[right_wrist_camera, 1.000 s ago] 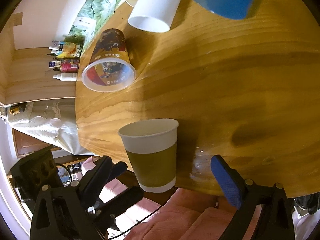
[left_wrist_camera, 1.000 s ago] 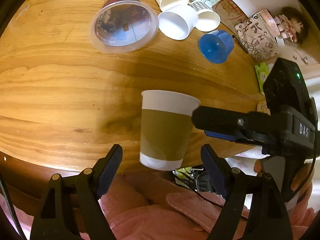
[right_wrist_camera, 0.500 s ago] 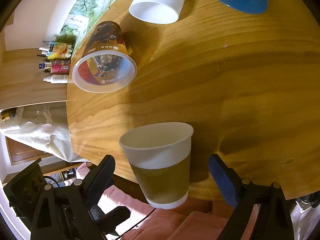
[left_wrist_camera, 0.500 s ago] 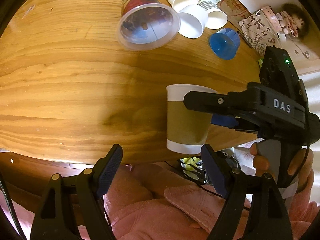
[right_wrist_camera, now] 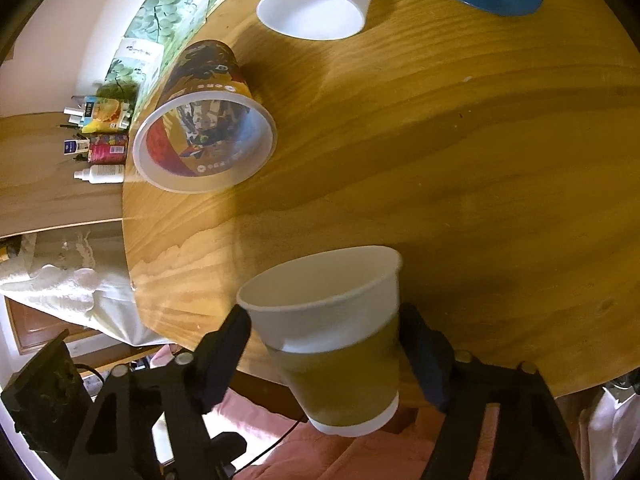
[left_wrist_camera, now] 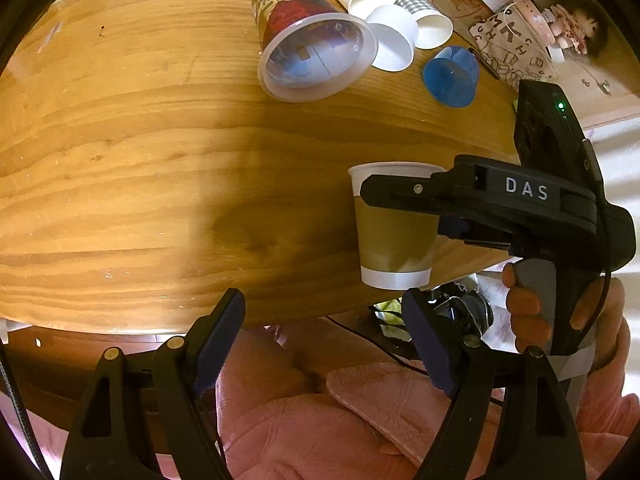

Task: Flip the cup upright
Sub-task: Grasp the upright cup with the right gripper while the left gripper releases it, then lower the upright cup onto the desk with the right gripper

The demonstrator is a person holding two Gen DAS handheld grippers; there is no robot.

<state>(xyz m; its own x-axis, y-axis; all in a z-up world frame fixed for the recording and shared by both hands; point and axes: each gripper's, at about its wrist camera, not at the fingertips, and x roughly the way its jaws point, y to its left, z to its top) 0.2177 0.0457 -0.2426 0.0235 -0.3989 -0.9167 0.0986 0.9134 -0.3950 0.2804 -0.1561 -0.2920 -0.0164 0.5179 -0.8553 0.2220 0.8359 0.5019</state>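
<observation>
The round wooden table [left_wrist_camera: 120, 152] fills most of both views, its near edge curving above the person's pink-clad lap [left_wrist_camera: 320, 420]. On its far side lies a large printed plastic cup [left_wrist_camera: 312, 40] on its side, its wide clear mouth turned toward the cameras. Beside it a cluster of white paper cups [left_wrist_camera: 392, 40] also lies tipped over, touching one another, and just right of them a small blue plastic cup [left_wrist_camera: 452, 76] rests on its side as well. The task's own brown-banded paper cup [right_wrist_camera: 340, 336] is upright, mouth up, at the near edge of the table; whether its base touches the wood cannot be told. The right gripper [right_wrist_camera: 324, 340] has a finger against each side of the cup's wall just under the white rim band, so its jaws are closed onto the cup; in the left wrist view its black body marked DAS crosses in front of the cup's upper part [left_wrist_camera: 394, 236]. The left gripper [left_wrist_camera: 324, 344] hangs below the table edge over the lap, its blue-padded fingers [left_wrist_camera: 218, 336] spread wide with nothing between them, the cup up and to the right of its right finger.
</observation>
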